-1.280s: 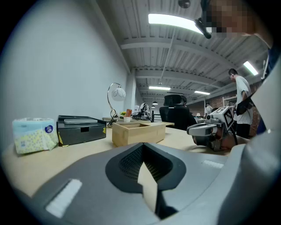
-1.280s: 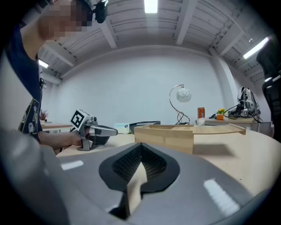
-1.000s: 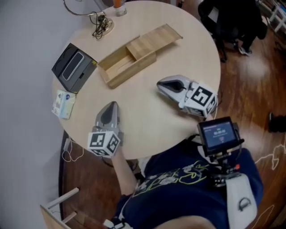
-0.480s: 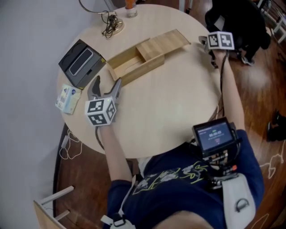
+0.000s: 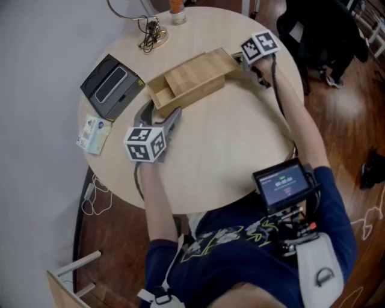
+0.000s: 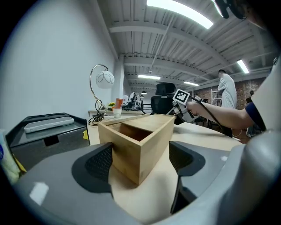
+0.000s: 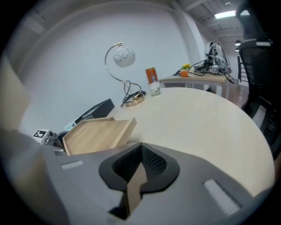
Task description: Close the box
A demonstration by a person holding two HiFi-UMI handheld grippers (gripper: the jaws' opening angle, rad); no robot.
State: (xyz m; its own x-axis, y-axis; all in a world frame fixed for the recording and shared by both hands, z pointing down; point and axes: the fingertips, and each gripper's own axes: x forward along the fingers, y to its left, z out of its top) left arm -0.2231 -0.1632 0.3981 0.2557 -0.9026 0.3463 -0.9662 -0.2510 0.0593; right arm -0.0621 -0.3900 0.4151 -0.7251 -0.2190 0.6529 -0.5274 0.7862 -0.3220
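Observation:
A long wooden box (image 5: 194,91) lies on the round table (image 5: 228,150), its sliding lid (image 5: 198,69) covering all but the left end, which shows open (image 5: 159,91). My left gripper (image 5: 160,113) stands at that open end and its jaws are opening. The box's near corner (image 6: 145,140) sits between the pads without contact on either side. My right gripper (image 5: 236,58) is shut, with its tips at the lid's right end. In the right gripper view the lid (image 7: 99,134) lies just ahead and left of the closed jaws of my right gripper (image 7: 141,145).
A black case (image 5: 111,87) and a small printed packet (image 5: 93,133) lie left of the box near the table edge. At the far rim are a lamp base with cables (image 5: 153,33) and an orange-capped cup (image 5: 176,12). A dark chair (image 5: 319,30) stands beyond the right side.
Both grippers left the near part of the table. The left one came up to the box's open end and opened; the right one reached the lid's far end, and the lid slid further over the box.

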